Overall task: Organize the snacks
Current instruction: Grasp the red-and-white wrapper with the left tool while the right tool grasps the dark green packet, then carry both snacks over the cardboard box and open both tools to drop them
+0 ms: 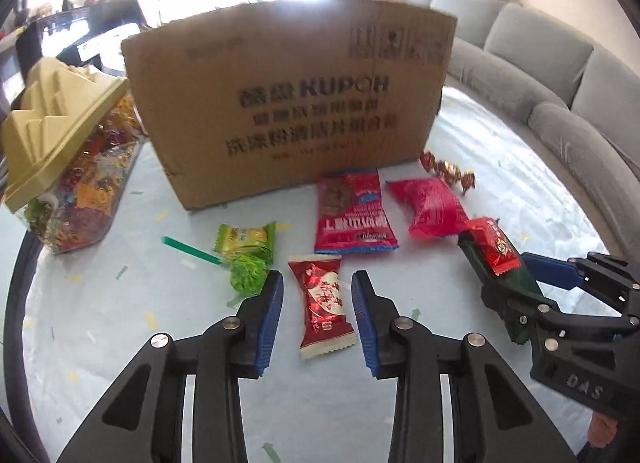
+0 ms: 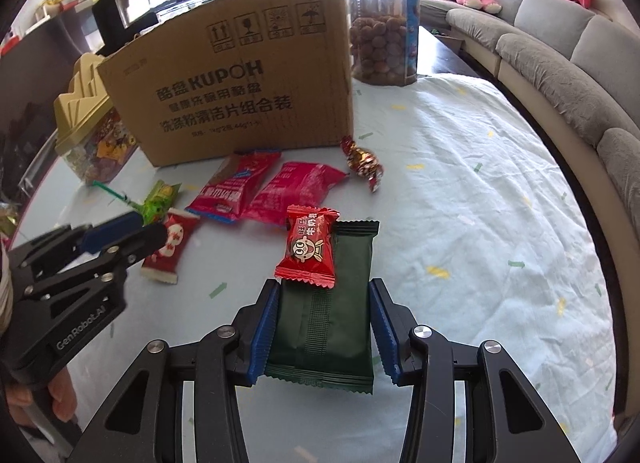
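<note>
While the left claw (image 1: 318,283) gapes, the right claw (image 2: 324,295) pinches a green packet (image 2: 324,327) before the KUPOH box (image 2: 240,91).

The left gripper (image 1: 317,283) straddles a red-and-white candy (image 1: 322,307) on the bench (image 1: 120,323) (pads clear of it); the right gripper (image 1: 496,259) clamps a dark green packet (image 1: 520,283).

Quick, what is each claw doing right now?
Left gripper: open, holding nothing; a red-and-white candy lies loose between its fingers.
Right gripper: shut on a dark green packet, with a red candy riding on top.
</note>
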Demonstrator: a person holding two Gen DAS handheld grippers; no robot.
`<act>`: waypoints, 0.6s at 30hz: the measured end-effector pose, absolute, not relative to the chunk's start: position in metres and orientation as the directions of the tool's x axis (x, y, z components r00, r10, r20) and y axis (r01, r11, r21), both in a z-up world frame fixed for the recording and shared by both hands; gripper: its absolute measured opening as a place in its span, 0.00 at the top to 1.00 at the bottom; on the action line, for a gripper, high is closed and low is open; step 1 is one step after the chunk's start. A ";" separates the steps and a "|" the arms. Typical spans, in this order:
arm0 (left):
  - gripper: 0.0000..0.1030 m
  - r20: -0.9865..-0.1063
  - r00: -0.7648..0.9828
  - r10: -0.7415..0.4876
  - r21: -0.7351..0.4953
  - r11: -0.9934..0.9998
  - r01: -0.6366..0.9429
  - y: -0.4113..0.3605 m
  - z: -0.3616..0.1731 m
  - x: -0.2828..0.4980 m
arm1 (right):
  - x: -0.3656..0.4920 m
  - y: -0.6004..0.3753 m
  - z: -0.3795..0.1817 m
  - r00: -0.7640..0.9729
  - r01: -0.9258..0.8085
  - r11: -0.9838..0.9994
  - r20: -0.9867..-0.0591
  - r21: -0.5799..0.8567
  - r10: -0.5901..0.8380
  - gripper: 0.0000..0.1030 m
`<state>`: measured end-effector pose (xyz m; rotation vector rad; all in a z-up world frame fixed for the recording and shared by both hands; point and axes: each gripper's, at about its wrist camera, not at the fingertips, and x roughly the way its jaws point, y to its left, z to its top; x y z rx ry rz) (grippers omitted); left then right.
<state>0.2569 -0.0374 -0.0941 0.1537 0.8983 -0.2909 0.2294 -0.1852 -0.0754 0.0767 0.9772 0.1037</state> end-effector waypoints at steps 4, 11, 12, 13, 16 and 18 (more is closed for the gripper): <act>0.66 -0.811 0.556 -0.181 -0.005 0.953 0.304 -0.039 -0.106 0.264 | 0.229 -0.176 -0.076 0.551 -0.075 0.990 -0.822 0.118 0.139 0.56; 0.78 -0.819 0.538 -0.198 -0.034 0.954 0.299 -0.037 -0.108 0.264 | 0.231 -0.168 -0.075 0.552 -0.094 0.988 -0.820 0.119 0.151 0.56; 0.78 -0.816 0.542 -0.203 -0.039 0.954 0.298 -0.036 -0.106 0.262 | 0.231 -0.168 -0.075 0.552 -0.096 0.988 -0.820 0.119 0.152 0.56; 0.78 -0.811 0.549 -0.203 -0.039 0.955 0.296 -0.034 -0.103 0.260 | 0.231 -0.168 -0.074 0.553 -0.097 0.988 -0.819 0.120 0.153 0.56; 0.78 -0.792 0.574 -0.206 -0.041 0.957 0.287 -0.030 -0.090 0.252 | 0.230 -0.168 -0.071 0.556 -0.102 0.986 -0.815 0.129 0.164 0.56; 0.78 -0.777 0.591 -0.214 -0.050 0.958 0.281 -0.026 -0.080 0.247 | 0.229 -0.168 -0.067 0.562 -0.105 0.985 -0.810 0.136 0.171 0.56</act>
